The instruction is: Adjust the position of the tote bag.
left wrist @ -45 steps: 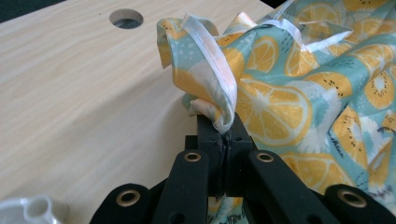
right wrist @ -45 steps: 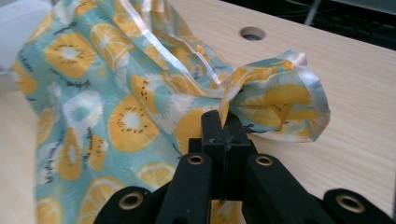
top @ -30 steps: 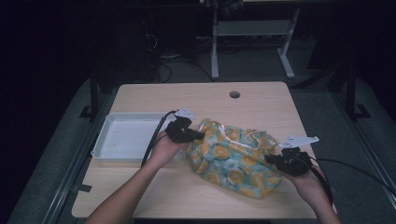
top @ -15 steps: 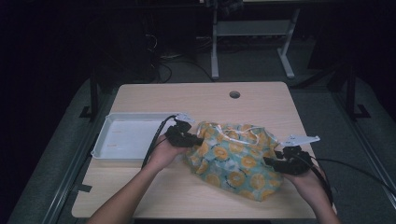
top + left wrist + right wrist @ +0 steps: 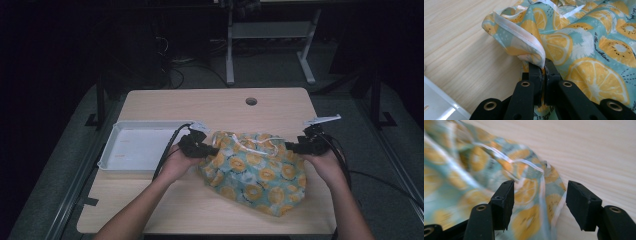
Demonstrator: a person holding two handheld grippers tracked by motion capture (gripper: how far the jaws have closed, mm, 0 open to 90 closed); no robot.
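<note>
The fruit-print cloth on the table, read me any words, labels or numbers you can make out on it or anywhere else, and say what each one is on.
"the sunshine": small dark script on the teal cotton cloth printed with orange slices, beside a slice in the left gripper view; letters partly unsure.
More script at the cloth's lower edge near the left gripper: too cut off to read.
White plastic tray: two faint orange marks, too small to read.
Right gripper view: print blurred, unreadable.

On the table [image 5: 165,205] the cloth [image 5: 255,170] lies right of the tray [image 5: 107,162], which sits at the left edge, with the left gripper [image 5: 212,149] at the cloth's left end and the right gripper [image 5: 290,146] at its right end
</note>
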